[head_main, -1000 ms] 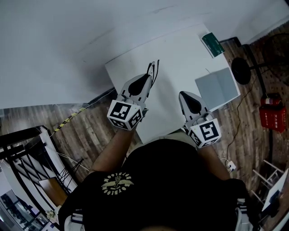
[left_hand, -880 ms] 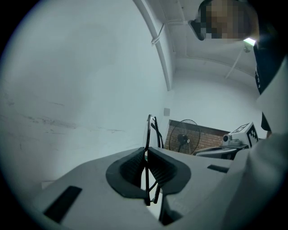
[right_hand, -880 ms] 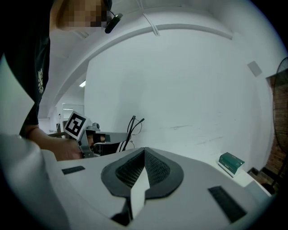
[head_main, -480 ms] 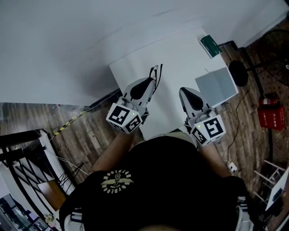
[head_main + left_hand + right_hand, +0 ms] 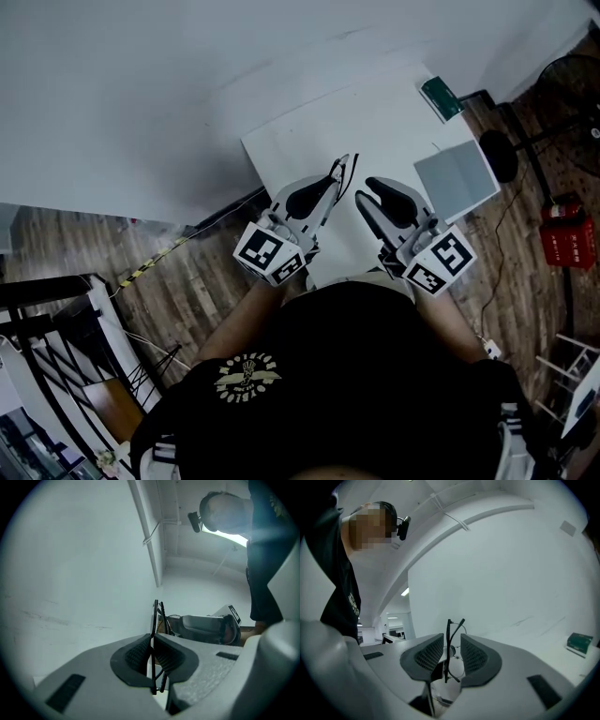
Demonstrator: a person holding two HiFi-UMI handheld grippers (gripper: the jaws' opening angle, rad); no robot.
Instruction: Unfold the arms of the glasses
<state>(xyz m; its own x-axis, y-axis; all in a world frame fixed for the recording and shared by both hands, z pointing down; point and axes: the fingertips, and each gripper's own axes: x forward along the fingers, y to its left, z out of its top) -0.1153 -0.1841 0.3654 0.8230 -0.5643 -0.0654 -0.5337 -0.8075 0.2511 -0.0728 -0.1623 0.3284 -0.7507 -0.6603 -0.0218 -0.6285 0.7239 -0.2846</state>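
glasses [image 5: 155, 616]: thin black frame, slight sheen along the edge; plastic or metal, could not tell.
left gripper [image 5: 152, 641]: there it was, a pale grey plastic shell, matt, finely speckled up close.
pads [image 5: 136, 656]: dark and rubbery-looking, ribbed in a fine grid, dull.
marker cube [image 5: 270, 255]: white faces, flat black printed squares, no gloss.
table [image 5: 375, 122]: white top, smooth and matt.
grey board [image 5: 455, 178]: flat, smooth, dull grey.
floor [image 5: 169, 291]: wood planks, grey-brown, grain worn and streaky.
shirt [image 5: 356, 375]: black cloth, matt, with a pale printed emblem.
wall [image 5: 141, 94]: white, painted-looking, matt.
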